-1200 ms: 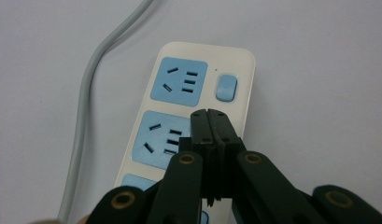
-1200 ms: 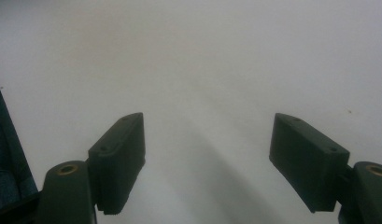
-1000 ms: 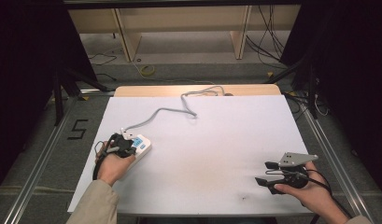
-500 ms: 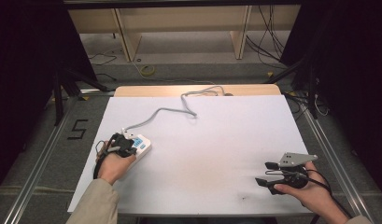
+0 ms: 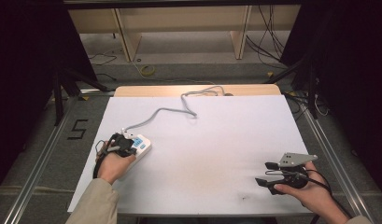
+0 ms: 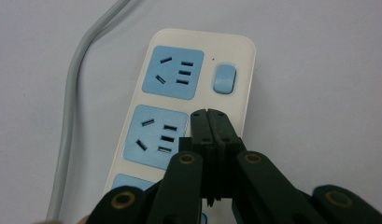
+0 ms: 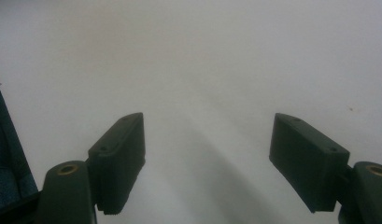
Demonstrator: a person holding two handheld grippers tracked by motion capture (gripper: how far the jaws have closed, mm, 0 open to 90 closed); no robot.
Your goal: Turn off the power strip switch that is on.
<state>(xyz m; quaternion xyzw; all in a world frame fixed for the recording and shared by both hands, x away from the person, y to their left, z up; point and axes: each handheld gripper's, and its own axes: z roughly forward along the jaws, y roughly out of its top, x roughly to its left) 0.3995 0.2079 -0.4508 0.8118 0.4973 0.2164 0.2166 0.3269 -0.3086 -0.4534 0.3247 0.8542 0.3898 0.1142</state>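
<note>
Power strip [image 6: 188, 98] sits at the table's [image 5: 216, 140] near-left, right under the left gripper [image 6: 209, 114], whose jaws are pressed together over the middle socket. Right gripper [image 7: 207, 158] hangs well apart, jaws wide, nothing between them.

strip [image 6: 198, 88]: near end cut off by bottom edge and hidden behind left gripper [image 6: 209, 114] | third socket [image 6: 128, 179]: mostly hidden | cable [image 6: 74, 93]: runs off top and bottom edges | right gripper [image 7: 207, 158]: fingers cut off at bottom
</note>
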